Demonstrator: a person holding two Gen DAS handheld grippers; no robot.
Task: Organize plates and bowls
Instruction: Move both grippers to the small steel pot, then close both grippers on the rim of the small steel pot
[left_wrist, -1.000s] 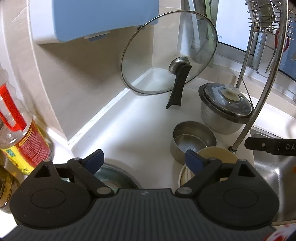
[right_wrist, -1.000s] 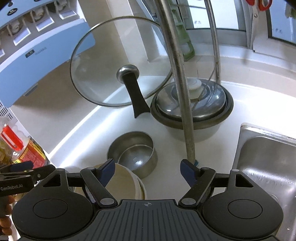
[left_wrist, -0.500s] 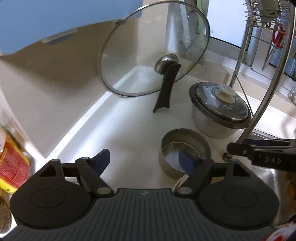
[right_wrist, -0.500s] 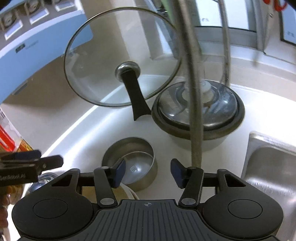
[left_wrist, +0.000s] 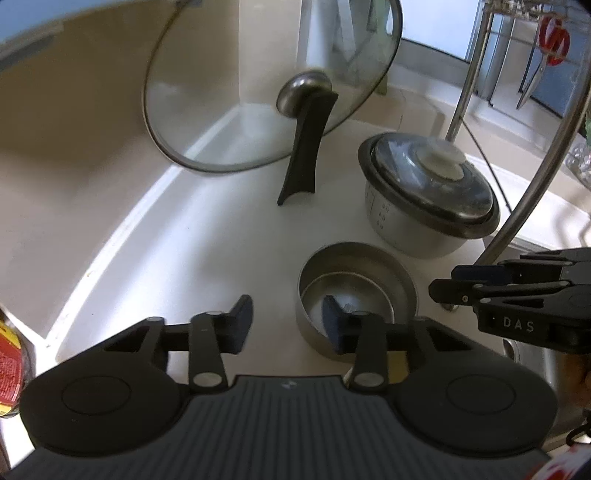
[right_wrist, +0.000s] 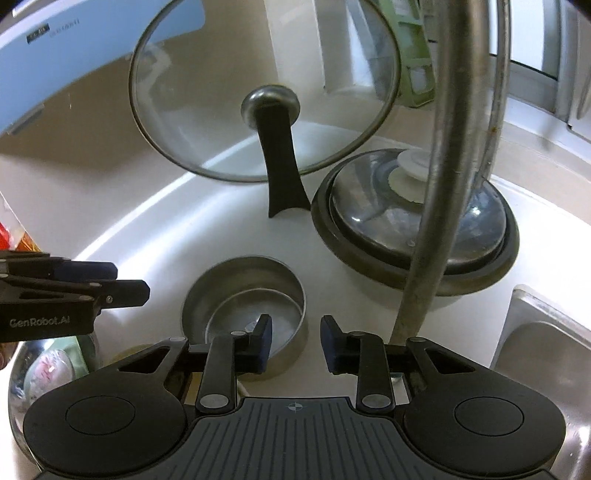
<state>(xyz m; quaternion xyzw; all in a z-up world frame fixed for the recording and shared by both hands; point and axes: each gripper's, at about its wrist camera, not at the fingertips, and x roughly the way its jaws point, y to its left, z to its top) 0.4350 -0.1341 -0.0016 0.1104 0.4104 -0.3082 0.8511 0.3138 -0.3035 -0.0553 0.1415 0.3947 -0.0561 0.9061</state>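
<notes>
A round steel bowl with a smaller steel bowl nested inside stands on the white counter, in front of both grippers. My left gripper straddles its left wall, right pad inside the bowl and left pad outside. The jaws are closing and a gap shows on both sides of the wall. My right gripper straddles the right wall of the same bowl, left pad inside. Its jaws are closing too, pads clear of the metal. Each gripper shows in the other's view: right gripper, left gripper.
A glass lid with a black handle leans in the corner. A lidded metal pot stands right behind the bowl. A curved steel tube rises beside it. The sink lies right, another shiny bowl and a bottle left.
Both grippers have come forward and down onto the steel bowl, and both sets of jaws have narrowed. The cream plate has slid under the gripper bodies.
</notes>
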